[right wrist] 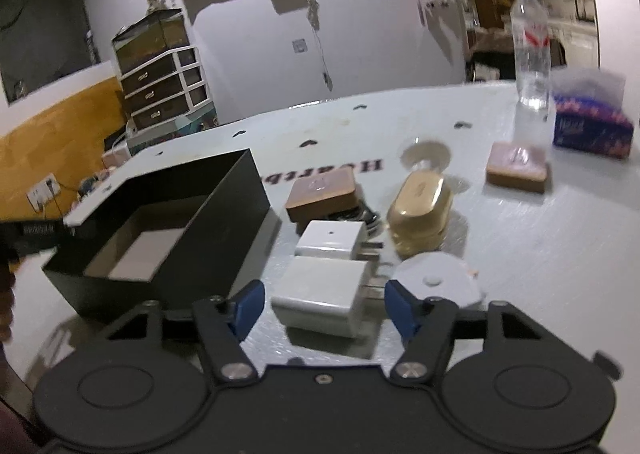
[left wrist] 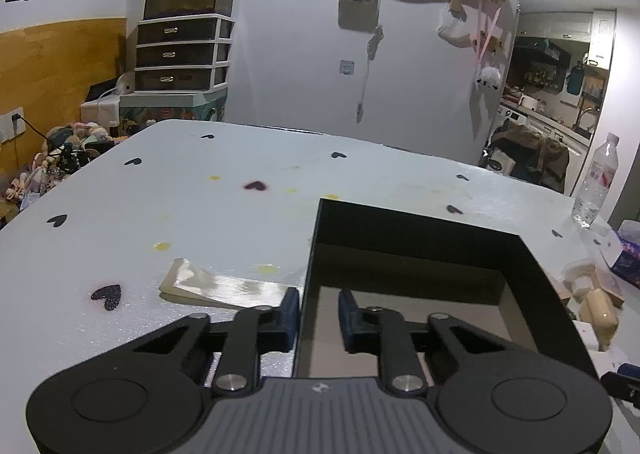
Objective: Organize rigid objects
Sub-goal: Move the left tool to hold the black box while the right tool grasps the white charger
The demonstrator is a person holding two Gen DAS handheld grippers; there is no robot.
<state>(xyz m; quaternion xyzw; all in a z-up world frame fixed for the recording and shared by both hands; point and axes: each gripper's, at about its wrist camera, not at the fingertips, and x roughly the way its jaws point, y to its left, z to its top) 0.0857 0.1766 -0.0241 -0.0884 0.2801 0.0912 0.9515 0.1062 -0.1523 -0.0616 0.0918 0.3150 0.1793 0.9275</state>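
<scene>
A black open box (left wrist: 420,242) (right wrist: 168,222) stands on the white table. My left gripper (left wrist: 319,314) straddles the box's left wall, one finger outside and one inside, jaws narrow on the wall. My right gripper (right wrist: 324,308) is open, its fingers on either side of a white charger block (right wrist: 320,294). Behind it lie a second white charger (right wrist: 332,240), a round white disc (right wrist: 438,282), a gold oval case (right wrist: 420,210) and two brown square boxes (right wrist: 324,194) (right wrist: 518,168).
A flat clear-wrapped pad (left wrist: 224,288) lies left of the box. A water bottle (right wrist: 530,66) (left wrist: 596,182) and a blue tissue pack (right wrist: 592,126) stand at the far right. Drawers (left wrist: 180,54) stand beyond the table's far edge.
</scene>
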